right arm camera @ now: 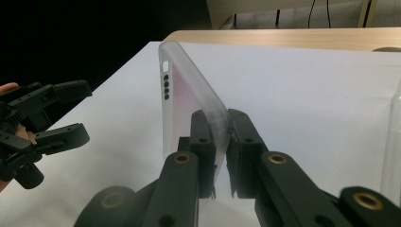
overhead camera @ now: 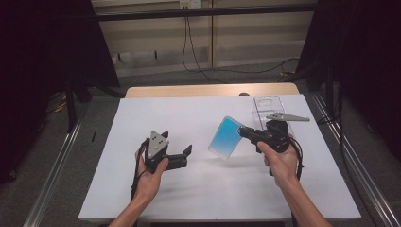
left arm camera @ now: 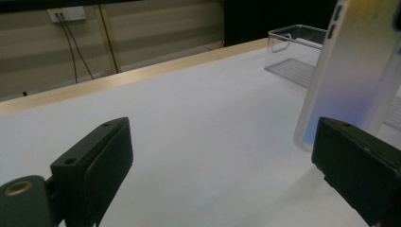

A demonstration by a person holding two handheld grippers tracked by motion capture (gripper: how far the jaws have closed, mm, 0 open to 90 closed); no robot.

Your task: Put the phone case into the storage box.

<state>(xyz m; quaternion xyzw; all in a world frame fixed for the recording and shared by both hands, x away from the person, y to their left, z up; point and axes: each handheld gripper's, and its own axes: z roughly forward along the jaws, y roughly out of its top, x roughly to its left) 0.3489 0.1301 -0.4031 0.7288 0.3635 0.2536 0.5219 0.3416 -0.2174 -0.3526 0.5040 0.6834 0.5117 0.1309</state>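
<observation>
**Phone held up by one gripper, second gripper approaching**

Forearms enter from the near edge of the white table (overhead camera: 198, 189), a broad, matte, smooth sheet over a pale wooden top. Beyond the right gripper (overhead camera: 246, 132) lies a clear plastic case (overhead camera: 269, 108), rigid and glossy, with rounded corners and a camera cut-out. The phone (overhead camera: 226, 137), a thin rounded slab with a blue-tinted face and a frosted, translucent back, stands tilted off the table, its lower edge clenched between the right gripper's black jaws. The left gripper (overhead camera: 182, 158) hangs spread and empty, with the phone just ahead of one jaw, apart from it. Judged from this, the lift is done; a two-handed hold and any fitting into the case remain.
</observation>
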